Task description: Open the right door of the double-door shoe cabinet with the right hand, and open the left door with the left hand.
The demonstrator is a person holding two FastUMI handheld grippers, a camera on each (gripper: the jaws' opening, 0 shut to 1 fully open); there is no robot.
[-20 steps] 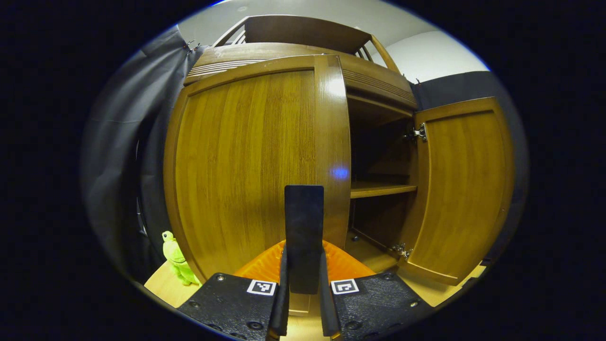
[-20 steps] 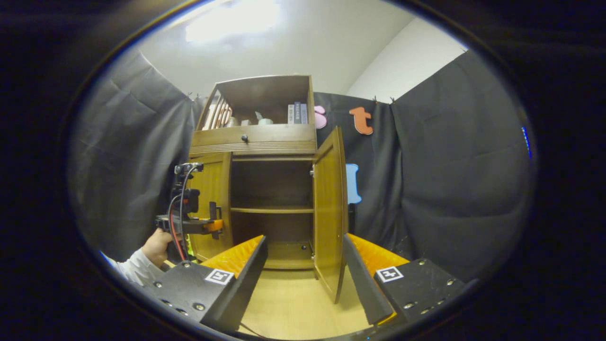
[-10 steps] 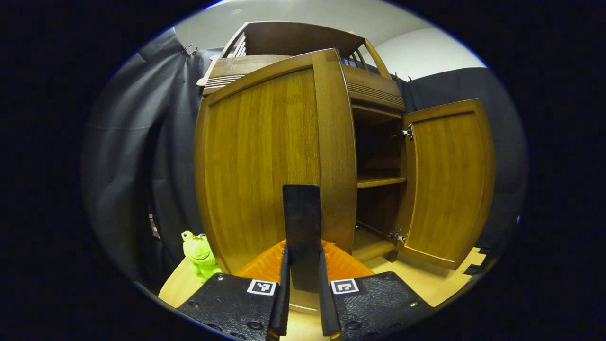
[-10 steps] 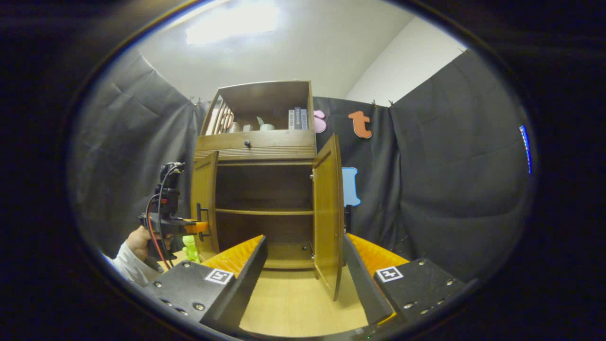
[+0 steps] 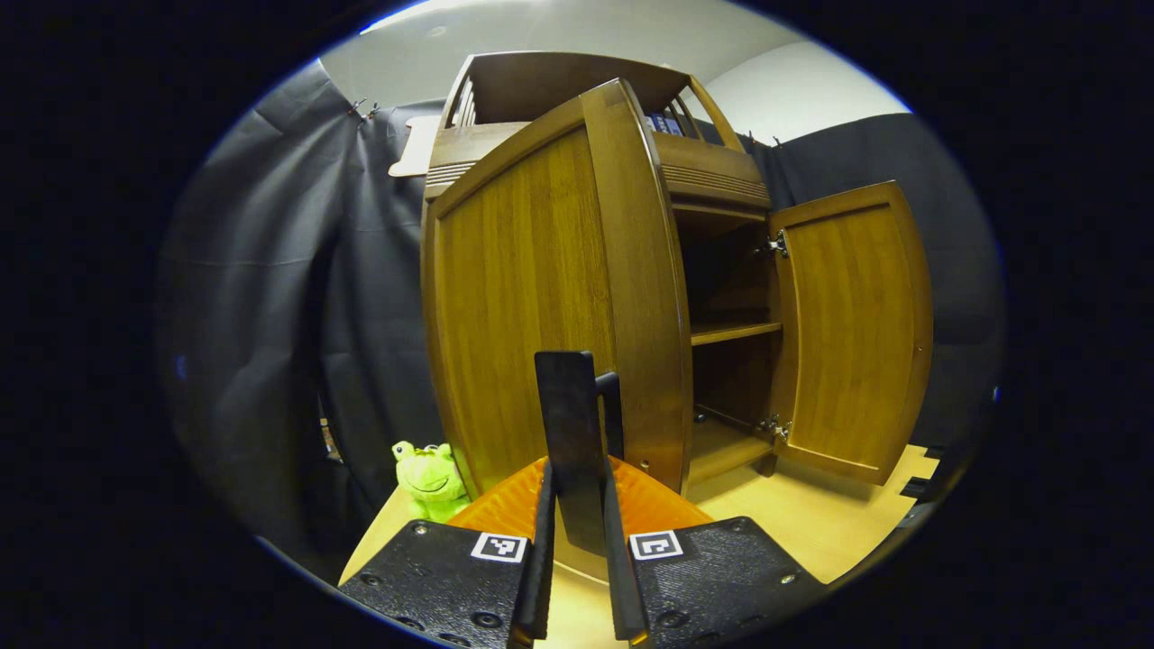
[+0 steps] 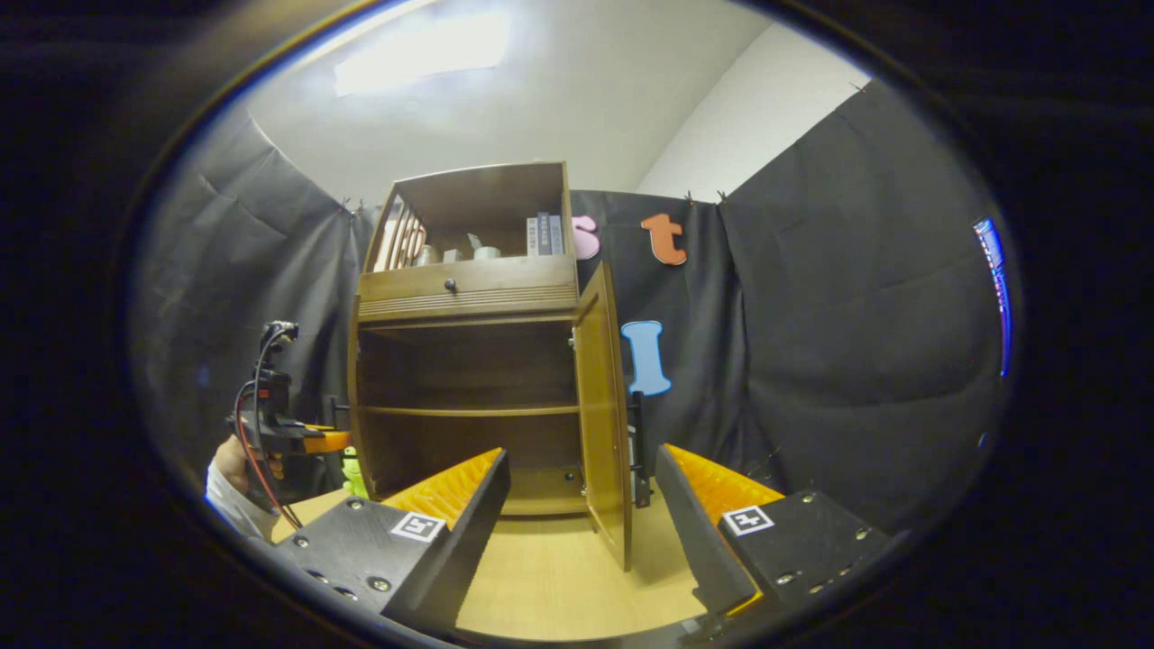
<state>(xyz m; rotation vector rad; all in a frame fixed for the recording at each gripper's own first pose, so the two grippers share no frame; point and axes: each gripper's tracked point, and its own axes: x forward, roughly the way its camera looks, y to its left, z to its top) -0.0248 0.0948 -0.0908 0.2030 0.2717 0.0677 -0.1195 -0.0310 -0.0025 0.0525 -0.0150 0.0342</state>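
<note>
The brown wooden double-door shoe cabinet (image 6: 469, 379) stands with both doors swung out. The left gripper (image 5: 577, 505) pinches the left door's (image 5: 541, 297) dark upright handle (image 5: 568, 433); the right gripper (image 6: 581, 505), jaws spread wide, holds nothing near the right door (image 6: 602, 406).

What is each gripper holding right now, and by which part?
The left gripper is shut on the left door's handle, a flat upright bar. The right gripper is open and holds nothing, back from the right door.

Black cloth walls (image 6: 838, 333), wooden floor (image 6: 550, 577)
</note>
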